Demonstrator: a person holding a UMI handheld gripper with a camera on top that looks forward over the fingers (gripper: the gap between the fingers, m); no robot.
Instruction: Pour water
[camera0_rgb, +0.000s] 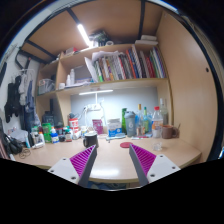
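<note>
your desk (120, 160) is pale wood, and its load crowds the far edge — a dark cup (90, 138) near the middle, clear bottles (152, 122) toward the far right corner, small jars and bottles (50, 131) toward the far left. a red disc (126, 145) lies flat nearer you.

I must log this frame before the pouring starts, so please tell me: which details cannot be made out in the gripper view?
- Bottles beyond the tool: too small to tell water level or whether capped.
- Dark cup on the desk: its inside is hidden by its own wall.
- Book titles on the shelf: too small to read.
- Items at the desk's far left: small and crowded, not identifiable.
The open tool holds nothing.
</note>
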